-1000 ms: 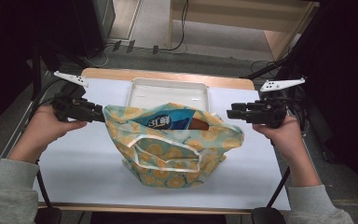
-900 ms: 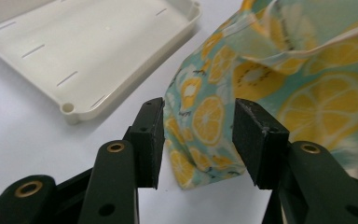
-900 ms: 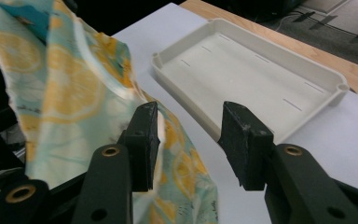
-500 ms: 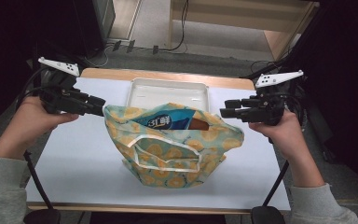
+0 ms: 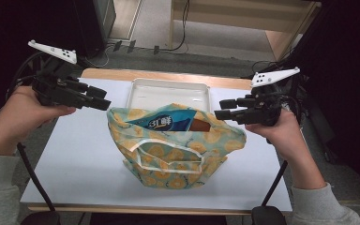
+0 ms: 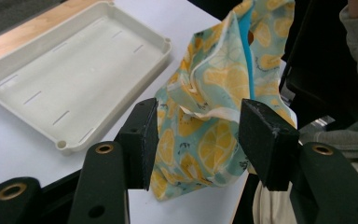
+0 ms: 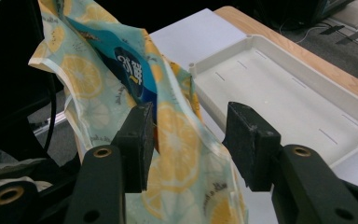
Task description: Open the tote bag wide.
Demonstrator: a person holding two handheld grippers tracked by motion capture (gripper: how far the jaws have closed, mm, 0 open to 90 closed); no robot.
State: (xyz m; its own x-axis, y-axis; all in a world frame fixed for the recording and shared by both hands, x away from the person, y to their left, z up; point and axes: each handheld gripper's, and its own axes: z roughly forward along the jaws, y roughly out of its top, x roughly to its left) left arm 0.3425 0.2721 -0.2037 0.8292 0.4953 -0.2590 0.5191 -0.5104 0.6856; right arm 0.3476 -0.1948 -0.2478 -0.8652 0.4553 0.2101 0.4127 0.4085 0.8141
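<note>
Lemon-print fabric bag (image 5: pixel 176 145) slumps mid-tabletop (image 5: pixel 75 154), released. Left gripper (image 5: pixel 104 104) and right gripper (image 5: pixel 219 108), empty, jaws just been opening, flank its mouth.

Can't read the blue packet (image 5: pixel 168 123) properly, the lemon-print bag (image 5: pixel 178 154) swallows most of it; the brown thing (image 5: pixel 200 126) beside it is just a sliver, no clue what it is; tray (image 5: pixel 143 91) front edge sits hidden behind the bag.

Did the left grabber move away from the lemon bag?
Yes. The left gripper let go of the lemon bag and rose up and outward, its jaws having just been opening; against the white tray it now sits higher and farther left.
</note>
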